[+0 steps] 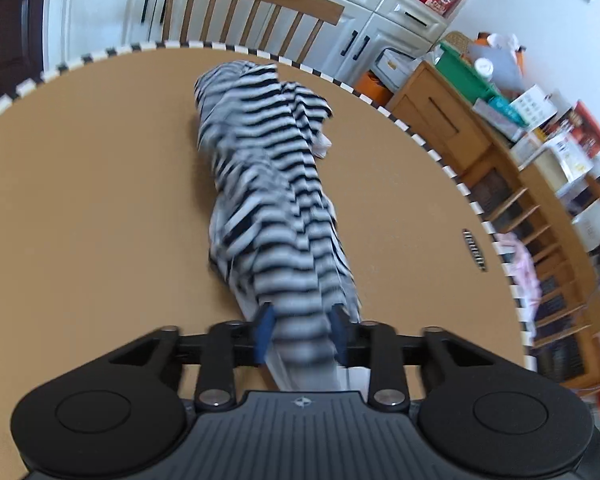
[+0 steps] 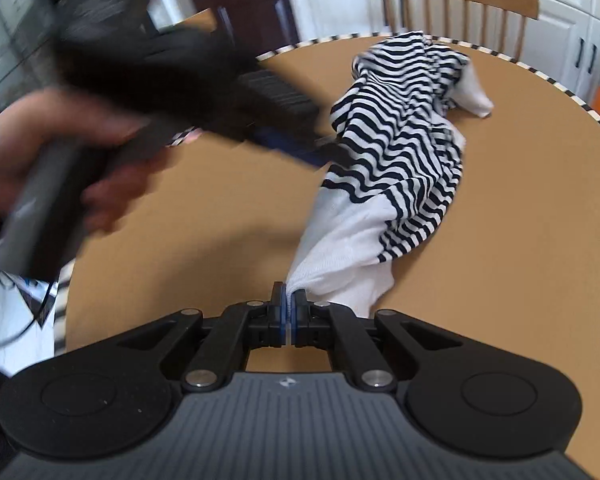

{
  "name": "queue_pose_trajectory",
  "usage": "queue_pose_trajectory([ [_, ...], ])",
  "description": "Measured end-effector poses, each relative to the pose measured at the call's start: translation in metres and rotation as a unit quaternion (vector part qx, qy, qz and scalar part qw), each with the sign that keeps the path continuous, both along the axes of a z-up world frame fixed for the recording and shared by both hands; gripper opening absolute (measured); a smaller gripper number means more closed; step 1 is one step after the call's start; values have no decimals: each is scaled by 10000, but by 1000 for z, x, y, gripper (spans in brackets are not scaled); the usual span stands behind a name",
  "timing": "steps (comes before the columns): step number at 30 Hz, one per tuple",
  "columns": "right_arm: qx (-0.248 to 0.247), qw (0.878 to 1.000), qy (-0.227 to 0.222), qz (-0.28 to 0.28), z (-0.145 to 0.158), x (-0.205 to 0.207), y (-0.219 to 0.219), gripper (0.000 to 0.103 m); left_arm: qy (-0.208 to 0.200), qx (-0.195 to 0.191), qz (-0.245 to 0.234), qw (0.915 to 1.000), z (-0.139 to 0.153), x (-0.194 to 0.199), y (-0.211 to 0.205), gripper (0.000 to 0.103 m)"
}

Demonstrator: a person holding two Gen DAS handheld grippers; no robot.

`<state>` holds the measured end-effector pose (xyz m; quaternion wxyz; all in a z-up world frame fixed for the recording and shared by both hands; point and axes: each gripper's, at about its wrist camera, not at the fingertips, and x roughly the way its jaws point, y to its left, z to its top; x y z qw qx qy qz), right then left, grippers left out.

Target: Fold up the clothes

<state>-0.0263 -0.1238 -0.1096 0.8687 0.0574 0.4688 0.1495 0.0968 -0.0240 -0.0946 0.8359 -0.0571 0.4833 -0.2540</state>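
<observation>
Your right gripper (image 2: 288, 307) is clenched on the white hem of the striped shirt (image 2: 404, 136). Your left gripper (image 1: 302, 334) grasps a bunched striped fold above the table (image 1: 100, 200).

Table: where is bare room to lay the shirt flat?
Bare table lies left of the shirt, out to the checkered rim, and a narrower strip lies to its right. The middle is crowded with shirt, held by both grippers.

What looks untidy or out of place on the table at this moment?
Only the striped garment: it lies bunched and twisted on the round table, not flat. The right gripper pinches its white part; the left gripper has striped cloth between its fingers. Nothing looks spilled or damaged.
</observation>
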Motion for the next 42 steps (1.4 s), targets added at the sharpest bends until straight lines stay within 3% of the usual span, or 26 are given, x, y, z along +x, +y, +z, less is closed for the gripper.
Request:
queue_pose_trajectory([
  [3,15,10000,-3,-48,3,-17,2,2,-36,46,-93,9999,-11,4,-25,37],
  [4,-1,9999,-25,-110,6,-21,0,2,-48,61,-124,9999,-15,5,-33,12],
  [5,-53,9998,-65,-176,8,-25,-3,2,-60,82,-161,9998,-18,6,-40,3],
  [10,-387,9973,-235,-579,18,-35,-21,4,-86,445,-595,9972,-30,-25,-50,2],
  [13,-508,9944,-312,-876,25,-33,-38,12,234,522,-693,9959,-34,-49,-24,2],
  [15,-509,9921,-358,-1092,31,-27,-50,25,445,613,-739,9944,-38,-68,-2,2],
  [17,-490,9906,-453,-1194,35,-15,-59,28,609,721,-797,9923,-39,-91,25,2],
  [20,-535,9903,-607,-1128,32,7,-61,28,605,788,-740,9923,-29,-117,57,3],
  [22,-428,9897,-624,-1219,24,33,-63,33,446,632,-682,9947,-10,-120,65,4],
  [24,-129,9877,-482,-1481,17,59,-73,35,237,470,-674,9963,14,-115,66,17],
  [25,20,9861,-410,-1612,13,73,-78,35,164,439,-708,9964,26,-110,63,35],
  [26,170,9840,-338,-1741,9,86,-83,35,-14,385,-701,9968,38,-105,60,44],
  [28,321,9796,-225,-1969,0,112,-89,36,-571,398,-710,9950,56,-91,46,47],
  [31,257,9734,-98,-2276,-16,135,-94,37,-1288,900,-659,9854,52,-48,10,64],
  [32,258,9711,7,-2374,-21,142,-96,39,-1267,1118,-604,9838,39,-33,-5,62],
  [34,314,9667,150,-2534,-28,152,-100,45,-723,1248,-514,9882,11,1,-28,57],
  [35,442,9659,95,-2551,-25,150,-103,40,-413,1120,-517,9915,-1,14,-32,37],
  [36,569,9648,39,-2568,-22,148,-105,18,-146,919,-454,9946,-9,22,-35,21],
  [37,697,9635,-16,-2584,-19,146,-108,5,6,695,-309,9971,-12,23,-29,15],
  [38,824,9621,-72,-2600,-17,144,-110,5,137,482,-173,9986,-15,24,-24,13],
  [42,1331,9543,-294,-2658,-6,136,-120,4,-397,-53,104,9991,14,14,12,12],
])
